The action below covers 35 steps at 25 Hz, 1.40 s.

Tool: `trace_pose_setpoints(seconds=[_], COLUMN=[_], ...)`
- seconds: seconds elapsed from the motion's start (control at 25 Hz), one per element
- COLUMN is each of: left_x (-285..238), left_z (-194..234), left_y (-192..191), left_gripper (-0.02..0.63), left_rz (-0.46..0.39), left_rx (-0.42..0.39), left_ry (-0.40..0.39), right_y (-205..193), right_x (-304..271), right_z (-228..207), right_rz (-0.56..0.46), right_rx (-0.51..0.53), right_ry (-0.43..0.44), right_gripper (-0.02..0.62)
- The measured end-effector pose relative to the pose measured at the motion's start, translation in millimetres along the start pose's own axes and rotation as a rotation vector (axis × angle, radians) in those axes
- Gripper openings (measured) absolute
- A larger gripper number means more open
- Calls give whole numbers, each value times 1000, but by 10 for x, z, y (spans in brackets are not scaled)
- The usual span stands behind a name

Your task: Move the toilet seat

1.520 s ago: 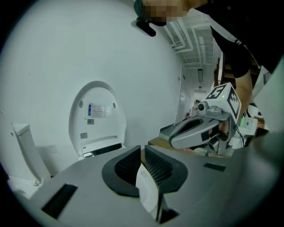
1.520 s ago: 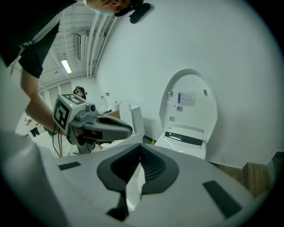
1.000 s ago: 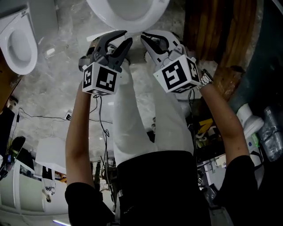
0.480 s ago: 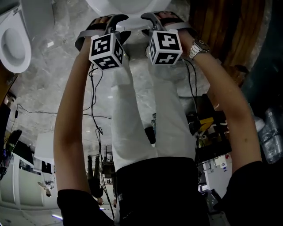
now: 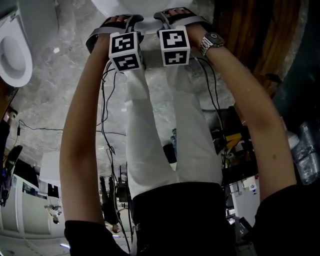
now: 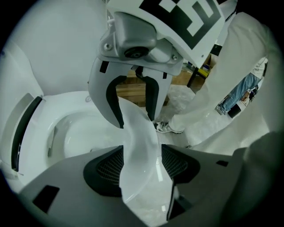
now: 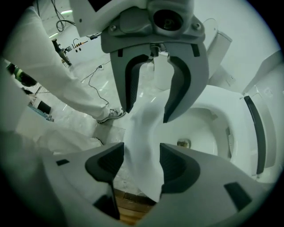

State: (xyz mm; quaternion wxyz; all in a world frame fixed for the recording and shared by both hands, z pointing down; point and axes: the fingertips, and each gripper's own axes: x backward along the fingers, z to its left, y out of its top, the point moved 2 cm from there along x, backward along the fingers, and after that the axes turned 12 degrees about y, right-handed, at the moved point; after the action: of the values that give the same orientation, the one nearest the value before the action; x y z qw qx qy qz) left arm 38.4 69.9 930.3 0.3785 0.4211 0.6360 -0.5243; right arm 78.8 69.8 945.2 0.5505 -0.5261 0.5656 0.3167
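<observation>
The white toilet (image 5: 136,6) is at the top edge of the head view. Both grippers reach down to its front. My left gripper (image 5: 129,21) and right gripper (image 5: 164,18) stand side by side, marker cubes toward the camera. In the left gripper view my left gripper (image 6: 142,166) straddles the thin front edge of the toilet seat (image 6: 137,146); the right gripper (image 6: 134,119) faces it across the same edge. The right gripper view shows my right gripper (image 7: 142,164) astride the seat edge (image 7: 144,146). Both sets of jaws have just been opening and stand open, with the seat edge between them unpressed.
The bowl (image 7: 199,128) lies open behind the seat edge, with an upright lid part (image 7: 255,133) at its side. A second toilet (image 5: 12,47) stands at the left. A wooden panel (image 5: 250,35), cables (image 5: 50,130) on the marble floor and bottles (image 5: 305,155) surround the person's legs (image 5: 165,125).
Both grippers have sunk toward the toilet's front edge and rolled, so their cubes now face the camera. Their jaws, nearly closed a second ago, have spread around the seat edge.
</observation>
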Motion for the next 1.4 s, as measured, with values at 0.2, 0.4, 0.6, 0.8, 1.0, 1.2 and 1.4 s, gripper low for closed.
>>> trace_pose_setpoints(seconds=[0.2,0.4,0.6,0.8,1.0,1.2,1.4], left_x=[-135,-267,-371,-404,-365,-178,5], left_z=[-58,-84,-86,-102,-85,-90,-66], left_y=[9,-29,-73,-71,-52,35,140], left_gripper=[267,273,276,278,281,281,281], left_rz=[39,70,95,128,124,86,57], left_rx=[-66,-80,-121,-152,-160,-145,-133], left_ry=[-27,-43,-37,-49,-49,-66,-83], right_y=[-35,-50,-48,-56,-52,-9,10], right_x=[-147,-265,-365,-381,-331,-137,66], right_z=[52,34,-11,-9,-8,75,142], right_rz=[52,99,122,139,125,76,65], right_rx=[60,92,105,108,110,121,113], right_ry=[15,18,30,25,13,29,67], right_gripper=[249,252,258,259,261,267,267])
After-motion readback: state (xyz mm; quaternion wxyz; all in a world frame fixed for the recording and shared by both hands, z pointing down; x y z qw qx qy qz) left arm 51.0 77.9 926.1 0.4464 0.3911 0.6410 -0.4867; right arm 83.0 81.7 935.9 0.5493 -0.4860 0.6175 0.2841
